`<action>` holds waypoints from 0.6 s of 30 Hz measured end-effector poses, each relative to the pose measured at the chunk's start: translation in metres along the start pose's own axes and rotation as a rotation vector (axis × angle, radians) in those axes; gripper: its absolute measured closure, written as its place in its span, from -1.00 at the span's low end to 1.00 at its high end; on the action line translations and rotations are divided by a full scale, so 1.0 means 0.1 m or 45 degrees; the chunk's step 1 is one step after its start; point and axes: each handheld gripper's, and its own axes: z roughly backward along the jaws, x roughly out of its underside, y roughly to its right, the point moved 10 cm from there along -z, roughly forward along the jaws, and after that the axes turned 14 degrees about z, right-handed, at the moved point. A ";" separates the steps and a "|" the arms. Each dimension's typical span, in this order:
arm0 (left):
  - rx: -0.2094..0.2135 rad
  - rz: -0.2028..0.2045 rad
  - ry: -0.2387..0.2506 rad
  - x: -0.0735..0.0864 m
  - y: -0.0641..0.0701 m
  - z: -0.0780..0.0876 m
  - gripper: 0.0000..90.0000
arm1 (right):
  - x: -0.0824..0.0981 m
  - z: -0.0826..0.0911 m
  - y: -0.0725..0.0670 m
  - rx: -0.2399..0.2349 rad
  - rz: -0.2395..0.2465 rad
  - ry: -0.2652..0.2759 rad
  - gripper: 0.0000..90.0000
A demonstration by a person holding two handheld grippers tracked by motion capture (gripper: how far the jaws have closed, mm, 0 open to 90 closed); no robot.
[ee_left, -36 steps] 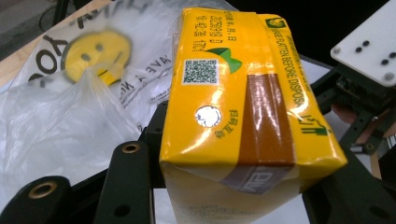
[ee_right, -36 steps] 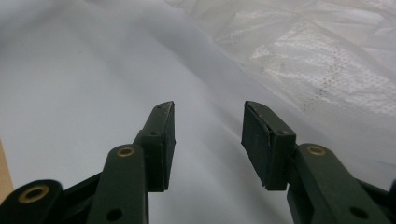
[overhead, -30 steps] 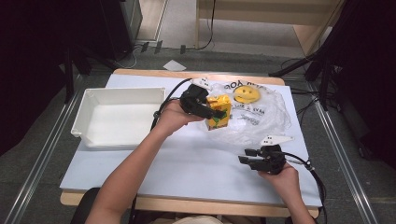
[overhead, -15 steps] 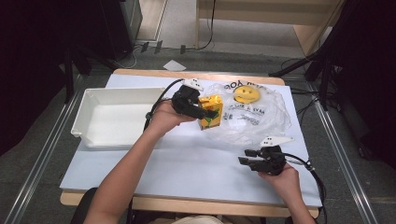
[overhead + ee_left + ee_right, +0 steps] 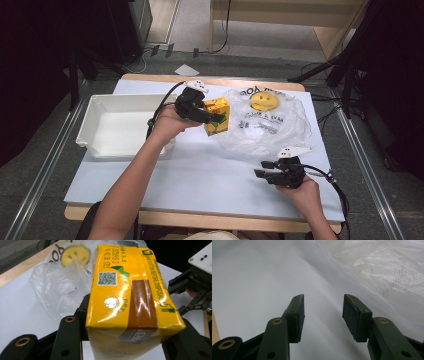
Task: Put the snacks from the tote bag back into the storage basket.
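A: Listing left to right for you. Item one: white tray (image 5: 100,145), at the table's left, nothing in it that I can see.

B: Item two?

A: Your left gripper (image 5: 212,119), just right of the tray's near corner. Its jaws are clamped across a yellow juice carton (image 5: 218,114), pads pressing on two opposite faces. In the left gripper view the carton (image 5: 130,297) runs away from the camera along the jaws, its long axis in line with them.

B: Where does the carton sit against the rest?

A: Between the tray and the clear plastic bag (image 5: 272,125), at the bag's left edge. The tray lies to the carton's left, just beside your left hand; judged from that, the coming move is a short carry leftward, and your left hand is much the nearer.

B: Item four?

A: The bag, crumpled flat, smiley print up, right of centre.

B: Last?

A: Your right gripper (image 5: 261,169), near the front edge below the bag, well apart from the carton. Its jaws (image 5: 323,315) have just been opening, gaping with nothing between them, bare table (image 5: 257,277) under them.
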 end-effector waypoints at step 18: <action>-0.085 0.031 0.027 0.10 -0.23 0.23 0.16 | -0.03 -0.04 0.06 -0.003 0.025 0.002 0.18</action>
